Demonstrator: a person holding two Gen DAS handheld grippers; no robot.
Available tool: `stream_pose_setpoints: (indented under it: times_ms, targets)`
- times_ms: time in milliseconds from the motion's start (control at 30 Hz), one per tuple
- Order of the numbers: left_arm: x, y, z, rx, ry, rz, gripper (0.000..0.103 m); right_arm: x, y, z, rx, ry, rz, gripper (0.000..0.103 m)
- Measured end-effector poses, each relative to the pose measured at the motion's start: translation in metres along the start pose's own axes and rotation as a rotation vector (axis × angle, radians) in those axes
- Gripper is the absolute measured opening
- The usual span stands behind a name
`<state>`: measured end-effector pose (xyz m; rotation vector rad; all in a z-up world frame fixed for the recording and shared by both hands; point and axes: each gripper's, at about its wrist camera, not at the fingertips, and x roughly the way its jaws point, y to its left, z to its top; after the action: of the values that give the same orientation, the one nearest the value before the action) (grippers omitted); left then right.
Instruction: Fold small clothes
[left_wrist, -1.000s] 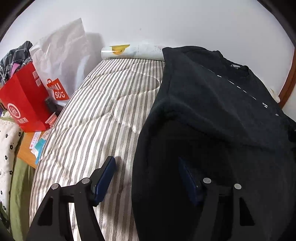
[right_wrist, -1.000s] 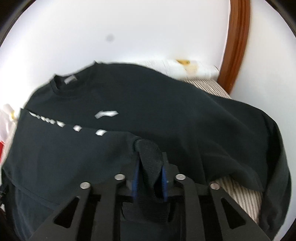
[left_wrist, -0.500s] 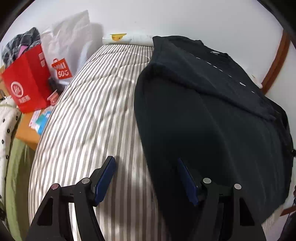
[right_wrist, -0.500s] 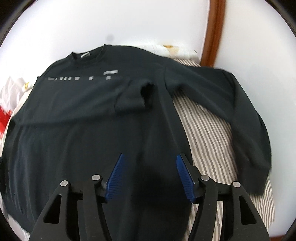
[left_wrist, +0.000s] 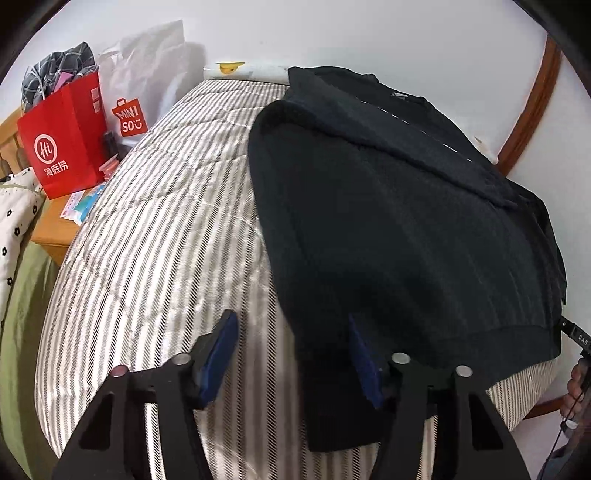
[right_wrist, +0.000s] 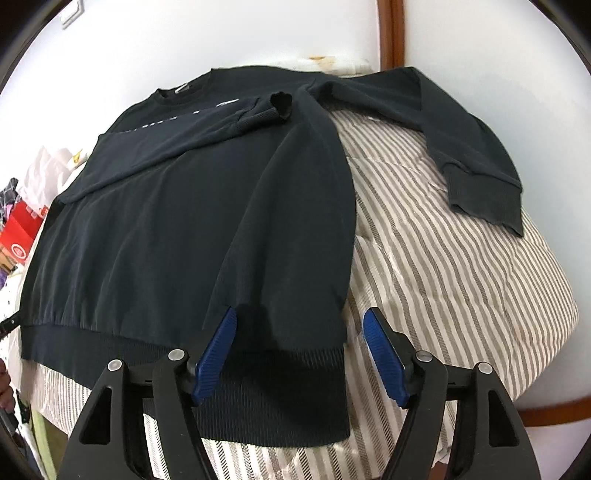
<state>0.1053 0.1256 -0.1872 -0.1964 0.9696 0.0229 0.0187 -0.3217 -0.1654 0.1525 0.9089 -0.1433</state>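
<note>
striped grey-and-cream quilted bedding (right_wrist: 443, 266) carries the black long-sleeved sweatshirt (right_wrist: 192, 206), spread flat, one sleeve folded across the chest, the other (right_wrist: 476, 147) lying out on the stripes. the right gripper (right_wrist: 299, 350) is opening over the ribbed hem corner, gripping nothing; the left gripper (left_wrist: 288, 354) is closing around the opposite hem edge, pads not yet pressing. best to pinch both hem corners evenly before lifting, so the fold stays square. beside the bed, a red paper shopping bag (left_wrist: 62, 147) holds checked fabric; the white plastic bag's (left_wrist: 147, 74) contents are hidden.
</note>
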Motion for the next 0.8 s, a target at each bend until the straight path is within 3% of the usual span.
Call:
stream_pose_setpoints:
  times_ms: [33, 100, 167, 200, 233, 267, 367, 800]
  targets:
    - [0.000, -0.002, 0.000, 0.003, 0.001, -0.001, 0.046, 0.000, 0.000, -0.002, 0.012, -0.003, 0.007, 0.069]
    - [0.001, -0.006, -0.001, 0.012, 0.000, -0.005, 0.032, 0.002, 0.001, -0.003, 0.022, -0.004, 0.040, 0.056]
    - [0.002, -0.009, 0.000, 0.015, 0.011, -0.010, 0.016, 0.002, 0.005, -0.004, -0.004, -0.026, 0.014, 0.050]
    - [0.002, -0.009, 0.001, 0.008, 0.014, -0.008, 0.015, 0.002, 0.008, -0.005, -0.027, -0.037, -0.009, 0.041]
    - [0.001, -0.009, 0.001, 0.005, 0.016, -0.003, 0.013, -0.001, 0.010, -0.005, -0.048, -0.052, -0.034, 0.024]
    - [0.000, -0.008, 0.000, 0.005, 0.017, -0.002, 0.011, -0.004, 0.009, -0.006, -0.055, -0.058, -0.039, 0.016]
    - [-0.009, -0.007, -0.003, 0.012, 0.011, -0.003, 0.009, -0.015, 0.002, -0.009, -0.051, -0.062, -0.007, 0.011]
    - [-0.041, 0.012, -0.040, 0.010, 0.032, -0.024, 0.008, -0.051, -0.006, -0.035, -0.067, -0.055, 0.048, 0.010]
